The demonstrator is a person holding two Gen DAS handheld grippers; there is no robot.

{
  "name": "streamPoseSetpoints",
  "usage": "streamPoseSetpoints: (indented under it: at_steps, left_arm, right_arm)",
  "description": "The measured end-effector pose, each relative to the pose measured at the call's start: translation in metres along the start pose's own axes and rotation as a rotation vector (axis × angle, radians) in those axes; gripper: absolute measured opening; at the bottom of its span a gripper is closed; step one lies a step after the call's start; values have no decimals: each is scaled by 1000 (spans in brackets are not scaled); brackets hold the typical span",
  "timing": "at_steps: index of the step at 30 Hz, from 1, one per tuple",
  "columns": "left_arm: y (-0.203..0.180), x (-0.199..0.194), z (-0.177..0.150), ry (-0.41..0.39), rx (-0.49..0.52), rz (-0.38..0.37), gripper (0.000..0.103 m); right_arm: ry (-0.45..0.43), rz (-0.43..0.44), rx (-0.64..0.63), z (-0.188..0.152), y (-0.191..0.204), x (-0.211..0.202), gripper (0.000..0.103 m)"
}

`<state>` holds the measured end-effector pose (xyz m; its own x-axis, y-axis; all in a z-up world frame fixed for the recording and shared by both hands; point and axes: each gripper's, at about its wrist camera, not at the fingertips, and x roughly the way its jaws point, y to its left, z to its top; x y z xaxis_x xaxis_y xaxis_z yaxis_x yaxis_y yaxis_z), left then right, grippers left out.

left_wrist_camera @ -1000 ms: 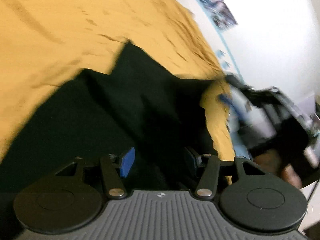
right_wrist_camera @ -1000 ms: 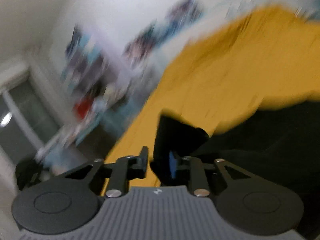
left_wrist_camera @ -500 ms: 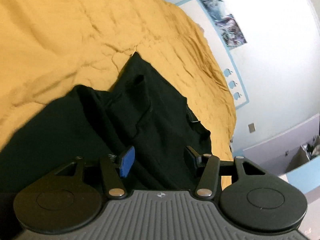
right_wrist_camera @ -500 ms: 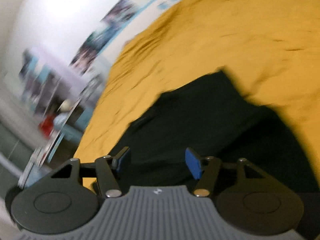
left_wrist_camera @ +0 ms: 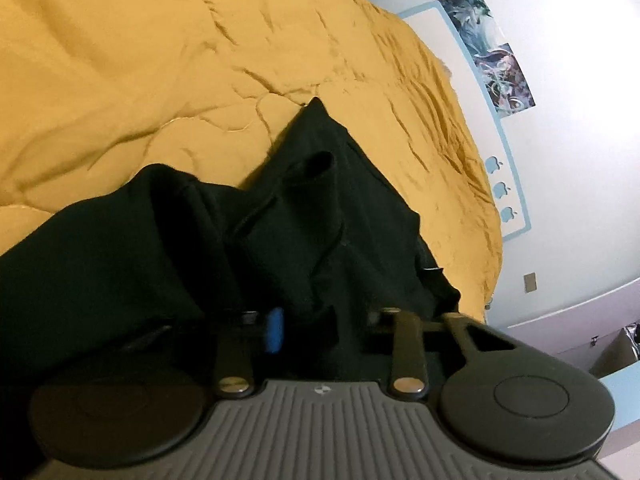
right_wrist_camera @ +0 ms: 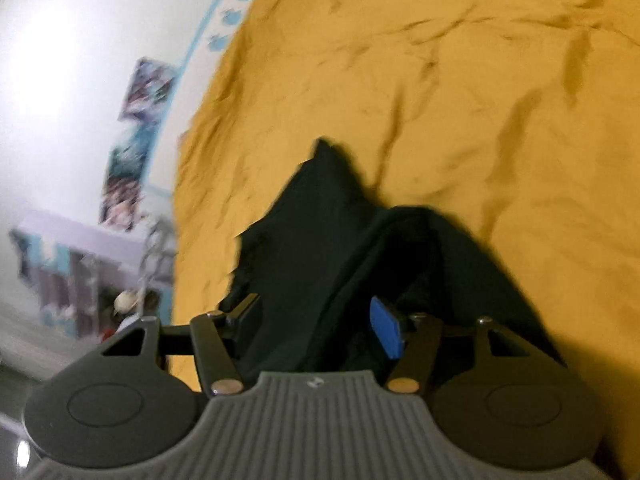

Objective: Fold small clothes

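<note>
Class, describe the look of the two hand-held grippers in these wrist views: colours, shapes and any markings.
Each hand-held gripper, left and right, has a grey ribbed body with a small round emblem at its front edge, two round black discs at the sides, and black link arms with silver pivot pins. The black fingers carry blue pads. No cables or sleeves show.

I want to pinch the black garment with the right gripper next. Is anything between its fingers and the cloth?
Nothing visible. The right gripper is open, with the black garment bunched directly between its fingers on the yellow blanket. No other object lies near it.
</note>
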<state>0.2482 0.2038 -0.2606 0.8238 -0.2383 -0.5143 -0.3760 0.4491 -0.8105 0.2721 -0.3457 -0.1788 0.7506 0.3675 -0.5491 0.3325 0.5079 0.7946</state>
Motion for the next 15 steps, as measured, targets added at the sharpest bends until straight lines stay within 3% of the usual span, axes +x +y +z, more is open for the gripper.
streamPoseSetpoints:
  at_steps: [3, 5, 6, 10, 13, 15]
  left_arm:
    - [4, 1, -1, -11, -6, 0, 17]
    - [1, -4, -2, -45, 12, -24, 15]
    - [-1, -11, -3, -73, 16, -46, 15]
    - [-13, -47, -7, -188, 74, -96, 15]
    - [-4, -40, -9, -139, 89, -5, 15]
    - [11, -26, -10, -83, 56, 54, 15]
  right_arm:
    - [-59, -38, 58, 8, -16, 11, 57]
    - [-75, -17, 91, 14, -23, 15, 43]
    - [-70, -33, 93, 16, -23, 16, 4]
    - [-102, -11, 31, 13, -11, -2, 0]
    - [-96, -60, 14, 7, -14, -4, 0]
    - [-88, -139, -5, 9, -22, 5, 3]
